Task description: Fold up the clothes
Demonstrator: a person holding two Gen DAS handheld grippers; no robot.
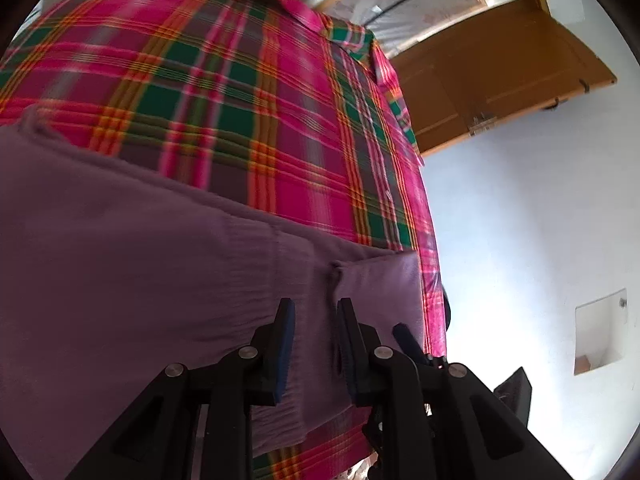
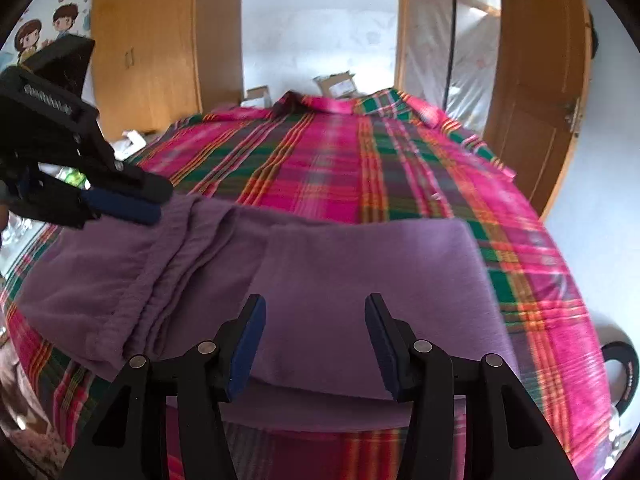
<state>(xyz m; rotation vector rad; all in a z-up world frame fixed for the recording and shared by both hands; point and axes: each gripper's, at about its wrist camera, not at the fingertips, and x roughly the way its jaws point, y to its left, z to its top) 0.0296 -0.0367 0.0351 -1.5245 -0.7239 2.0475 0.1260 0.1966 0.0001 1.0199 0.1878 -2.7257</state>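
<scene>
Where it lies: the soft purple fleece garment (image 2: pixel 340 280) is spread on the bed's pink, green and orange plaid cover (image 2: pixel 340 152), partly folded, with a flat smooth layer on top and a ribbed, gathered band (image 2: pixel 160 280) bunched to the left of the right fingers.
Garment, left view: the same purple fabric (image 1: pixel 140 240) fills the lower left; a folded edge runs up between the left fingers.
Right gripper (image 2: pixel 314 344): fingers spread wide apart, released, poised just over the near folded edge of the garment; nothing is between the blue pads (image 2: pixel 248 344).
Left gripper (image 1: pixel 314 344): fingers parted by a narrow gap with purple cloth showing in that gap; I cannot tell whether the pads (image 1: pixel 285 348) pinch it.
Left gripper, seen from the right (image 2: pixel 132 204): its blue-padded tips sit at the far left edge of the garment, touching or just above it.
Beyond the fingers: wooden wardrobe (image 2: pixel 160 48) behind the bed at left, wooden door (image 2: pixel 532 92) at right, white wall (image 1: pixel 520 220).
Sharpness: both views are somewhat blurred.
</scene>
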